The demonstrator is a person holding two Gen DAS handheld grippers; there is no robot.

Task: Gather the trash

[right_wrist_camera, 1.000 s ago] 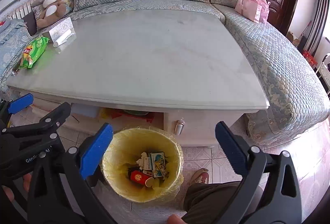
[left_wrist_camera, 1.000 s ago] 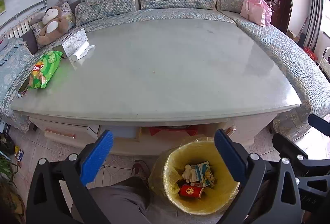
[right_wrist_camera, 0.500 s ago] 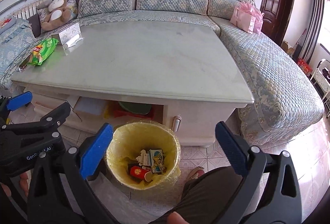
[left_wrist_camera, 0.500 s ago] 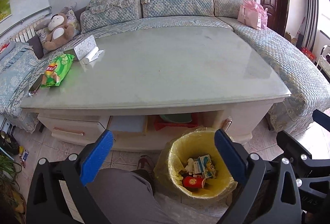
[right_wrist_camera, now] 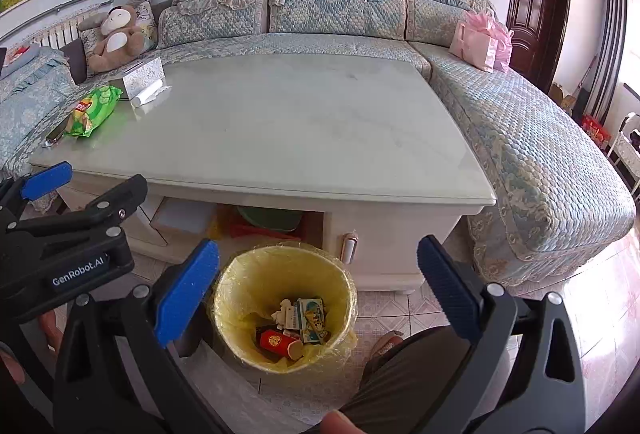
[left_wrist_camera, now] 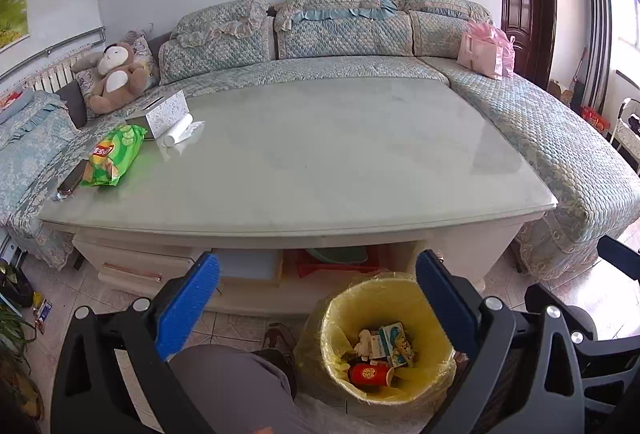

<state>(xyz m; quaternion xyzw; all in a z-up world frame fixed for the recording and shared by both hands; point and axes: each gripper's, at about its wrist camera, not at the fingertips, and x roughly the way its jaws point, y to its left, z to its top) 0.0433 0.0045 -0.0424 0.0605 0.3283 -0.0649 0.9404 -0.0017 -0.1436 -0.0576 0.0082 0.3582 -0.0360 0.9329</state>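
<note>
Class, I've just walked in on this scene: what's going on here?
A person holds the left gripper and right gripper, jaws wide open and empty, above a yellow-lined trash bin that already holds a red cup and cartons. A green chip bag remains on the table.

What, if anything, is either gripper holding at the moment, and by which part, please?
Nothing is held. The left gripper and the right gripper are both wide open and empty above the yellow-lined trash bin.
</note>
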